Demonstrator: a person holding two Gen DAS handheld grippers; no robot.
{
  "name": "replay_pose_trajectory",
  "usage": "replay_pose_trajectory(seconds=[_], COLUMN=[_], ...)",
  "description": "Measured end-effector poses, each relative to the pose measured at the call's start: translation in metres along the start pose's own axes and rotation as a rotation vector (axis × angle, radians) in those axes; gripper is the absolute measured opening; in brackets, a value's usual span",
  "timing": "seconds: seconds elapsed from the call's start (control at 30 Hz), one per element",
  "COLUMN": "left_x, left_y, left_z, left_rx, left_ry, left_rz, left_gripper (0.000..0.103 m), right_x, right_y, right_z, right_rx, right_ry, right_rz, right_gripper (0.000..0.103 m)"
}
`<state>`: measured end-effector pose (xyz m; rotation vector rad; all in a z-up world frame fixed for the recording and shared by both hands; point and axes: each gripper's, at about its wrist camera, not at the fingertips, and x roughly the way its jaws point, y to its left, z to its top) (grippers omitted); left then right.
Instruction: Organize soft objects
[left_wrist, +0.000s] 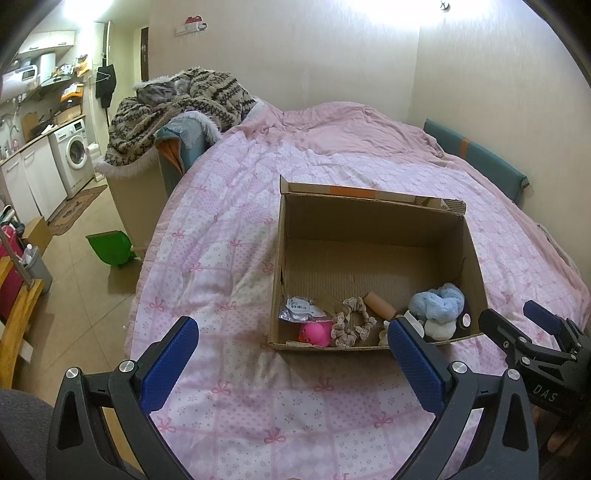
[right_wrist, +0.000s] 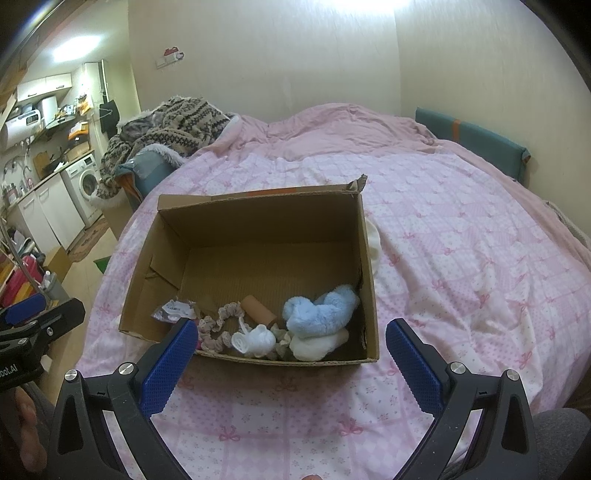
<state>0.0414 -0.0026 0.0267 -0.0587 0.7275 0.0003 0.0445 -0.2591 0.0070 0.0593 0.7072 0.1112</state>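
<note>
Both tools hover over the pink quilt (left_wrist: 258, 424), short of the box. Left gripper (left_wrist: 291, 354) jaws spread wide, nothing between them, touching nothing. Right gripper (right_wrist: 290, 354) same: wide apart, empty, off the bedding.

Cardboard box (right_wrist: 369, 266) sits on the quilt just ahead of both, open top. Soft stuff is bunched along its near wall: pink toy (left_wrist: 316, 332) in the near-left corner, foil packet (left_wrist: 300, 308) behind it, beige scrunchie (right_wrist: 218, 325), small white knit piece (right_wrist: 255, 339), white fluffy item (right_wrist: 317, 343) with the light blue plush (right_wrist: 319, 308) on top. A tan cylinder (right_wrist: 258, 308) lies among them; can't tell if it's soft.

One white item (right_wrist: 373, 243) lies on the quilt against the box's right outer wall, mostly hidden from the right camera, not visible from the left. Probably the last piece outside.

Risks, my read:
- Box is light, quilt is soft and lumpy. A jaw catching the near rim would tip or slide it.
- White item is tucked tight to the wall; reaching for it may shove the box or pinch quilt fabric along with it.
- Items are piled and tangled, so grabbing one could drag a neighbour out.
- Grippers sit close side by side; they could collide.

Beyond: bare far half of the box floor, then rumpled pink duvet (right_wrist: 351, 129), patterned blanket pile (left_wrist: 184, 103) far left.
</note>
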Motion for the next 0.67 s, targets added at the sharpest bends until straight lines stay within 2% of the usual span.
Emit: replay_pose_trajectory(seconds=[0.67], left_x=[0.0017], left_y=[-0.0020], left_z=[-0.0043], left_rx=[-0.012], left_ry=[0.007], left_rz=[0.001], left_gripper=[0.102], right_x=[-0.0011], right_y=[0.0005], right_z=[0.0006], right_rx=[-0.002], right_ry=[0.002], right_rz=[0.000], right_gripper=[0.103])
